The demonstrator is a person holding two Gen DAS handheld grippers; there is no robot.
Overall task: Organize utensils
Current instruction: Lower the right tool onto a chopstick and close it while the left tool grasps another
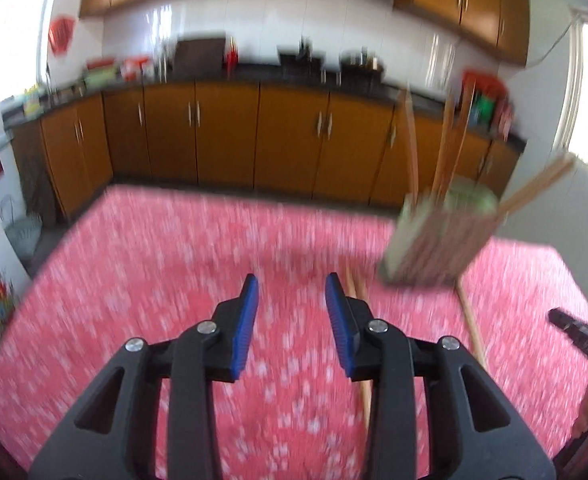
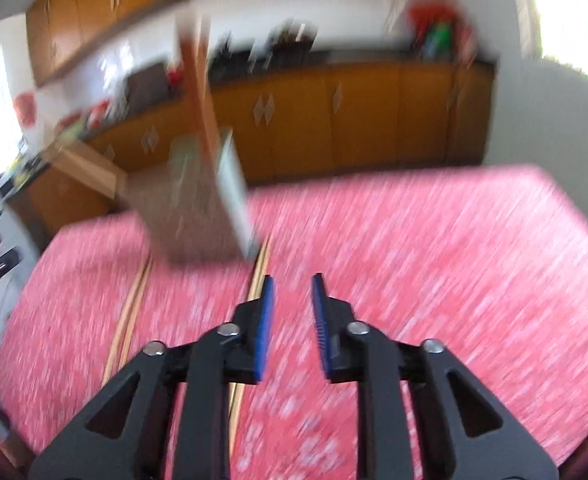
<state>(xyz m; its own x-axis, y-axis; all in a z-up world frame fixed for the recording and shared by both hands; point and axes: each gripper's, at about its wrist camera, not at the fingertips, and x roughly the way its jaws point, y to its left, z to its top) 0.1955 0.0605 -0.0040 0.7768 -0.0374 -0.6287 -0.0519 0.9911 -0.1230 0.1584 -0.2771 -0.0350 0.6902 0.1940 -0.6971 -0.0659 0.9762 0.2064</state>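
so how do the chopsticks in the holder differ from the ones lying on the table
The chopsticks in the holder stand on end and fan outward, while the loose chopsticks lie flat on the pink tablecloth. The first group sits inside the utensil holder; the loose ones lie beside and in front of it, uncontained. Both look like plain light wood, though blur hides detail.
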